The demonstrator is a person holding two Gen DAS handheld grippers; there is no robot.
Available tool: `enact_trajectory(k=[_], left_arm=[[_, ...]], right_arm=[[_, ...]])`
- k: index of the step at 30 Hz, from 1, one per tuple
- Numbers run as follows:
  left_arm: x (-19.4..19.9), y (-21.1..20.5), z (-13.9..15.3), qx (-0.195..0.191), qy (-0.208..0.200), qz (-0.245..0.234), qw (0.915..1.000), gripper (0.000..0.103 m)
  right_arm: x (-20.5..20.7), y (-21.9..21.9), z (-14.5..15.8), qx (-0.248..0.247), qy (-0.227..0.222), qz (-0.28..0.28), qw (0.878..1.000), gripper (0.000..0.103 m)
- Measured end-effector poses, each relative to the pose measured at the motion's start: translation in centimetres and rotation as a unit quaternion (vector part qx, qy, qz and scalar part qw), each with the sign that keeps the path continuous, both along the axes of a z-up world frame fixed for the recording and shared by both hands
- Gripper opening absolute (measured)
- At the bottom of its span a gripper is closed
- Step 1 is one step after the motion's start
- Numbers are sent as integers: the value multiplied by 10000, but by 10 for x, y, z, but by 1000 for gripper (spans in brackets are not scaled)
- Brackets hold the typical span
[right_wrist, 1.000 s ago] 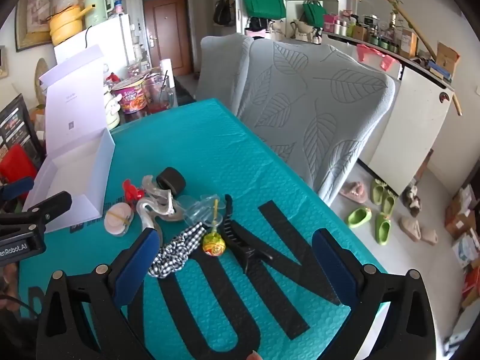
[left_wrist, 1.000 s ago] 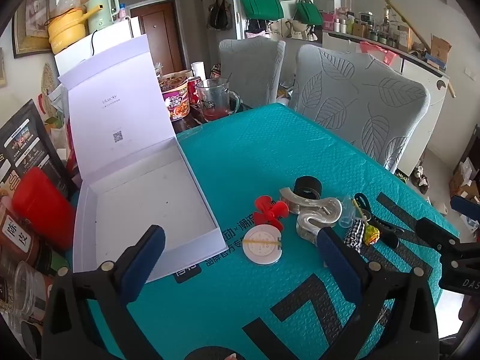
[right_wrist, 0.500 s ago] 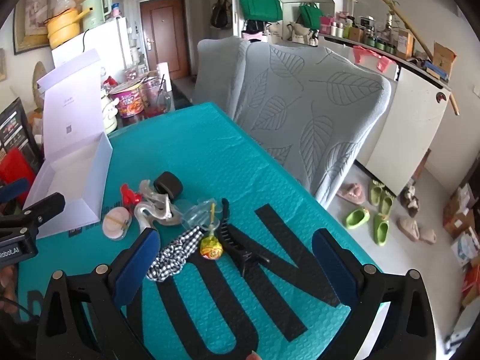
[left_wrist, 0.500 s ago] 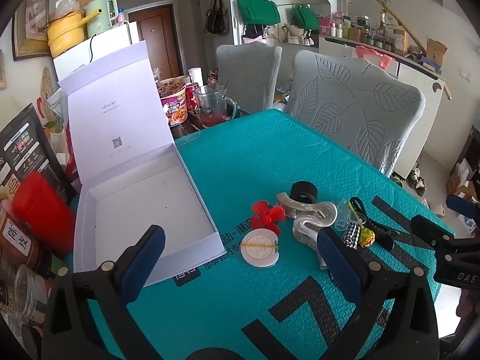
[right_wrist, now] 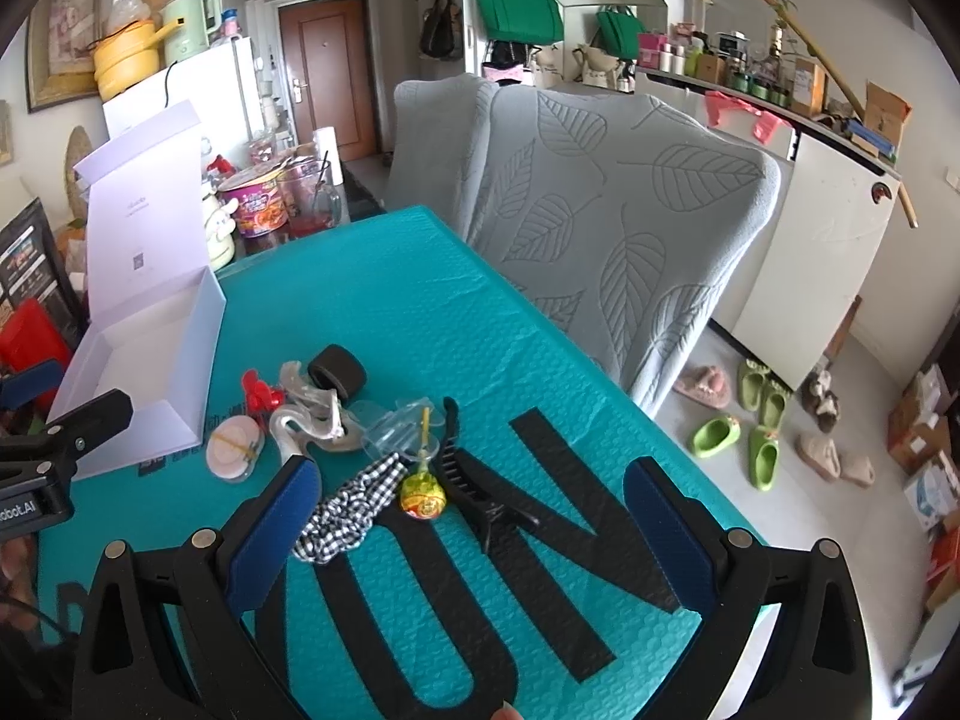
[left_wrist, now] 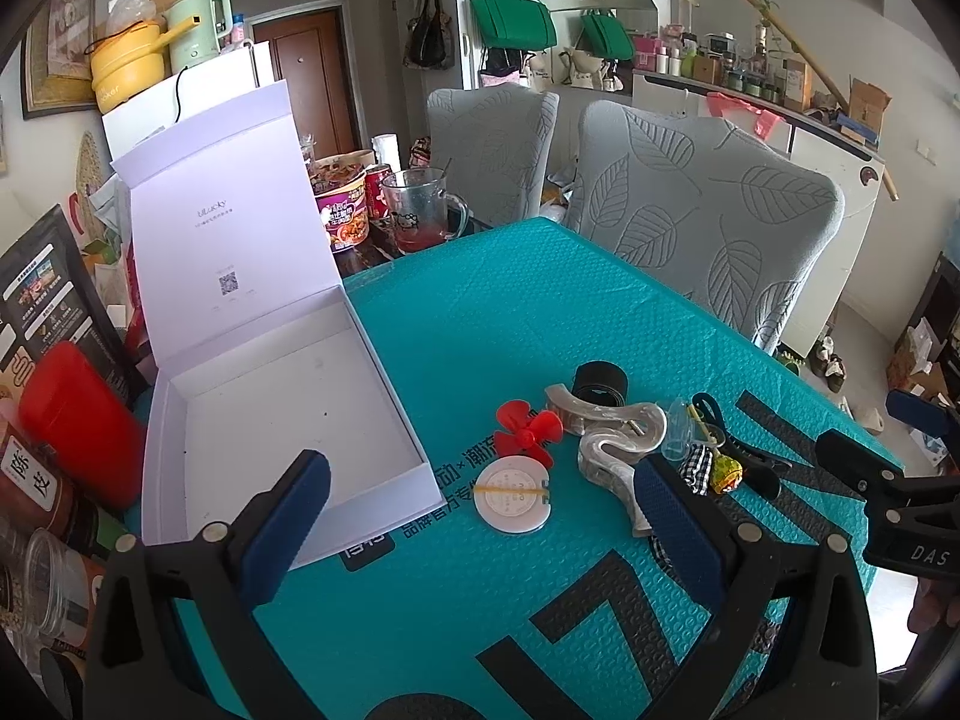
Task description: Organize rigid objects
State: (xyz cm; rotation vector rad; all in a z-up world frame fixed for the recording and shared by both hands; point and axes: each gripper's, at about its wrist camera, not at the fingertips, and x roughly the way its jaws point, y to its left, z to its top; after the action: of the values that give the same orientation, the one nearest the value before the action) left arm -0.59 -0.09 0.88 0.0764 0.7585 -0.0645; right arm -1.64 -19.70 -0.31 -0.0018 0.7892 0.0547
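Both grippers have drifted back a touch, nothing else has moved. The left gripper [left_wrist: 480, 516] and right gripper [right_wrist: 474, 516] hang spread wide, holding nothing. The cluttered pile, like the red plastic propeller [left_wrist: 528, 432], sits beside the open white cardboard box [left_wrist: 300, 402]. So sorting hasn't started.

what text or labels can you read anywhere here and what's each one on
"uLucky": inside the raised lid of the white box, above a QR code.
"DAS": on the right hand-held gripper, cut off at the frame edge.
"陈皮": white label on a jar at the left edge.
Large black letters and small Chinese print on the teal table cover: partly hidden, not readable whole.
Noodle cup and black bag: too small.
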Motion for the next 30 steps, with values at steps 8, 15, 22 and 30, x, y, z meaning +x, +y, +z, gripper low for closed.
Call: enact_trajectory(k=[8, 15, 22, 30], left_arm=[[1, 1, 0, -2, 14, -13, 10000, 103], [0, 0, 0, -4, -1, -17, 10000, 103], [-1, -2, 0, -24, 21, -44, 10000, 103], [-4, -4, 0, -40, 21, -100, 9999, 103]], right_arm=[[0, -3, -3, 50, 32, 1, 10000, 103], [1, -2, -3, 43, 28, 17, 10000, 103], [1, -1, -5, 40, 27, 16, 10000, 103], [-1, -3, -5, 35, 11, -9, 10000, 103]])
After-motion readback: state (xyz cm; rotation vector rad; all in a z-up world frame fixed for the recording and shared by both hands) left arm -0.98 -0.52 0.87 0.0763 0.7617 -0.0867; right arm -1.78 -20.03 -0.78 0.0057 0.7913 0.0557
